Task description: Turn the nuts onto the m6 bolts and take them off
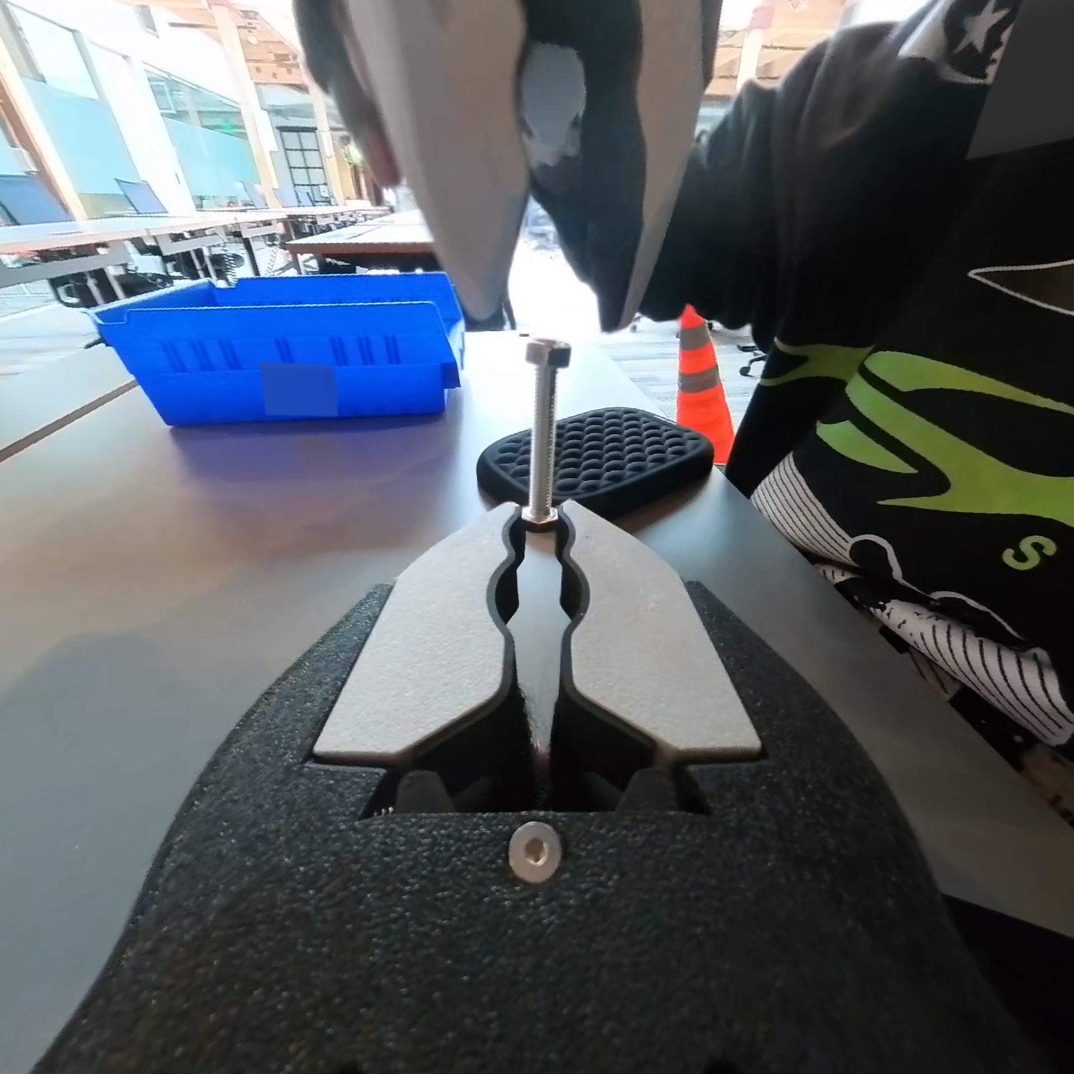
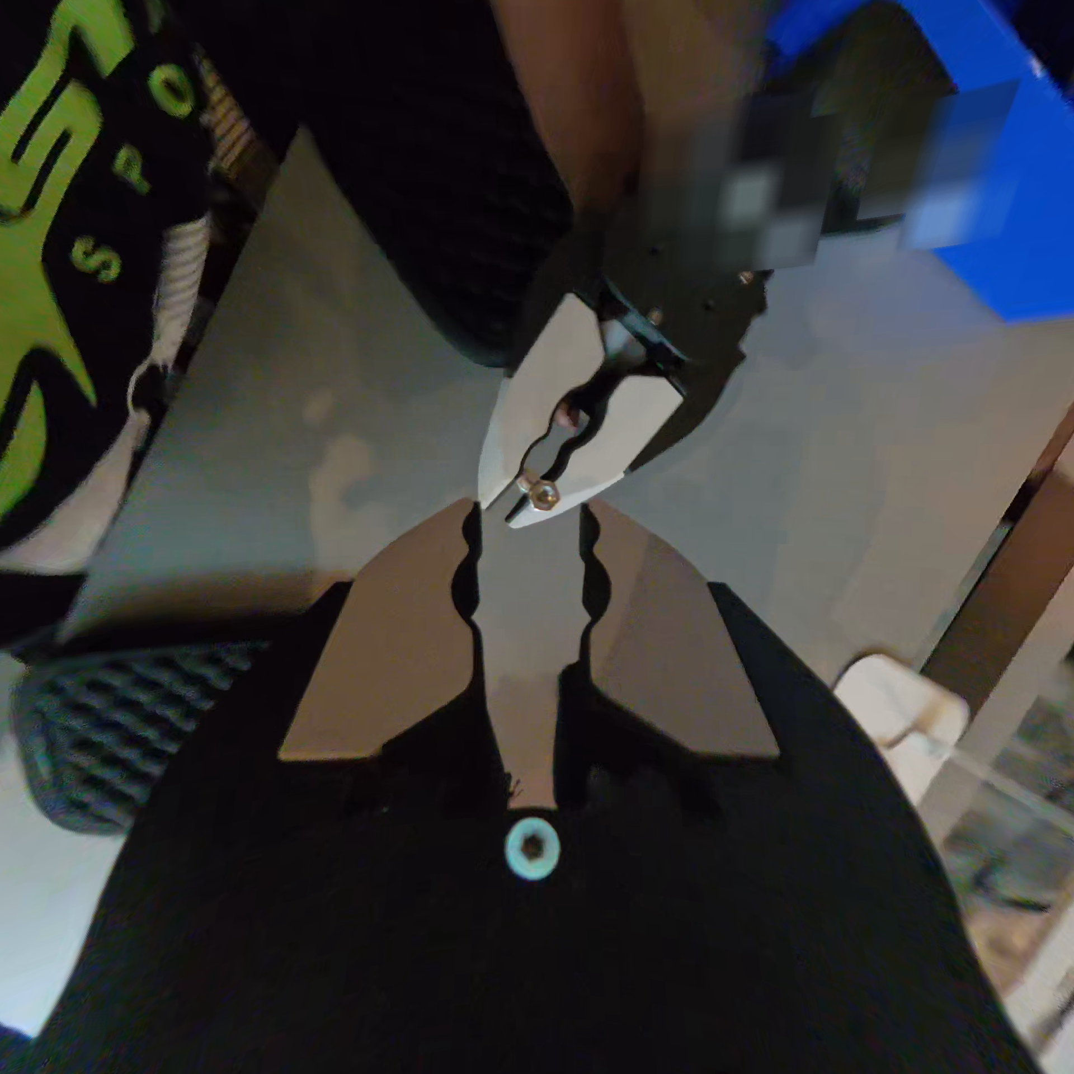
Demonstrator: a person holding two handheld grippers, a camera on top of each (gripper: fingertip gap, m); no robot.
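A person works two handheld grippers over a grey table [image 1: 174, 581]. The left gripper [image 1: 540, 514] has its fingertips pinched narrowly on the head of a silver bolt [image 1: 543, 441], which it holds upright. A nut [image 1: 548, 351] sits at the bolt's top end. Directly above, the right gripper [image 2: 532, 505] hangs with its fingers spread wide and clear of the nut. A blue bin [image 1: 279, 354] and a black honeycomb mat [image 1: 616, 459] lie beyond.
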